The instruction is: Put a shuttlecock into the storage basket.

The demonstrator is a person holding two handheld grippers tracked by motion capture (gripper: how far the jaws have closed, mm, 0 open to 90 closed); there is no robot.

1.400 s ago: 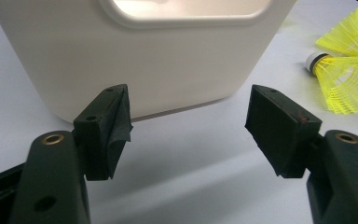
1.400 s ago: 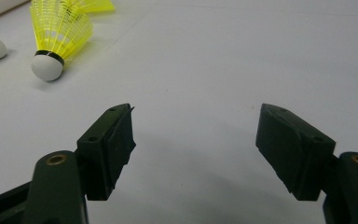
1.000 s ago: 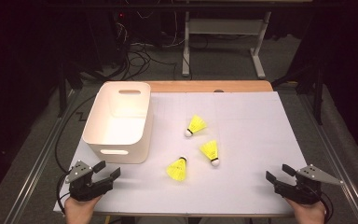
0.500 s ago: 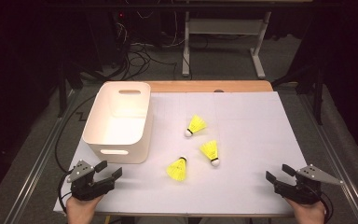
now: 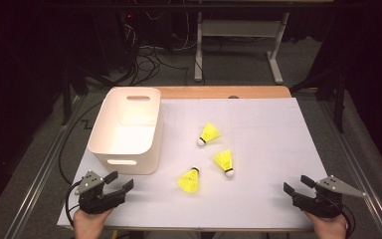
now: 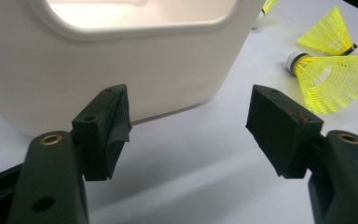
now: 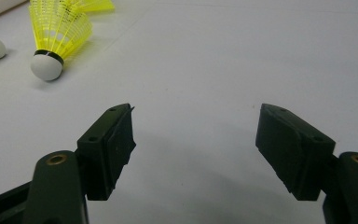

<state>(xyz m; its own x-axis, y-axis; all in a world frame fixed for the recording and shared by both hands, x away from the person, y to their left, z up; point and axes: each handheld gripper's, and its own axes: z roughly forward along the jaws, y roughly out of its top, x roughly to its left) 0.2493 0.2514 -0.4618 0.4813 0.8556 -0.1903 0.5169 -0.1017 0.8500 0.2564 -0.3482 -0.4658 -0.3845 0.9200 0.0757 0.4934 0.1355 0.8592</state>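
While both grippers sit wide open and empty, the nearest shuttlecock (image 5: 189, 179) lies closer to the left gripper (image 5: 118, 183) — up-right of it — than to the right gripper (image 5: 297, 185).

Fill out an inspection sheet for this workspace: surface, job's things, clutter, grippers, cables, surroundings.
Surface: white sheet covering the table; a wooden edge shows at the far side.
Job's things: three yellow shuttlecocks lying on the sheet, far one, right one, near one, none touching another; white bin at the left, nothing seen inside it.
Clutter: nothing seen.
Grippers: left gripper open, near the bin's front corner; right gripper open at the near right; both hold nothing.
Cables: black cable looping off the table's left side; more cables on the floor behind.
Surroundings: dark room, white frame legs beyond the table.
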